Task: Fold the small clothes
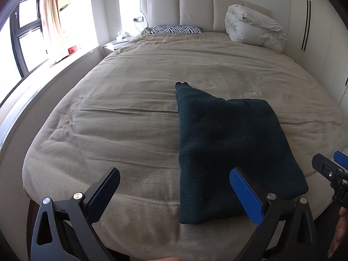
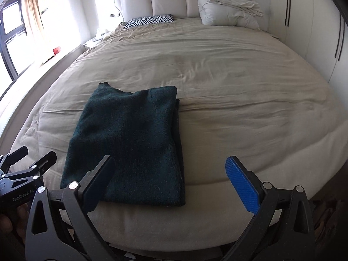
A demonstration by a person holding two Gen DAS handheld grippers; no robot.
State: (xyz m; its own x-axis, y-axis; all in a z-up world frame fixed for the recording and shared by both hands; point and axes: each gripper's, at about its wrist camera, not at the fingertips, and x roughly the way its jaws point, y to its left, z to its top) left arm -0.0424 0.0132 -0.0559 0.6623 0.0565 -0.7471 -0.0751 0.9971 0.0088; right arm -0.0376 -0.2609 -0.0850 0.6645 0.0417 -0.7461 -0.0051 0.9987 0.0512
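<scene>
A dark green sweater is seen on a beige bed, a zebra-striped pillow beside a white duvet, blue-padded black fingers nearby.

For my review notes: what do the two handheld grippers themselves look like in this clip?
Both are matte black plastic. The left gripper and right gripper each have two angled fingers on triangular cut-out arms with silver pivot bolts. A textured blue pad faces inward on the fingers. White "GenRobot.AI" lettering marks the left gripper's body in the right wrist view. No cables or sleeves show.
</scene>
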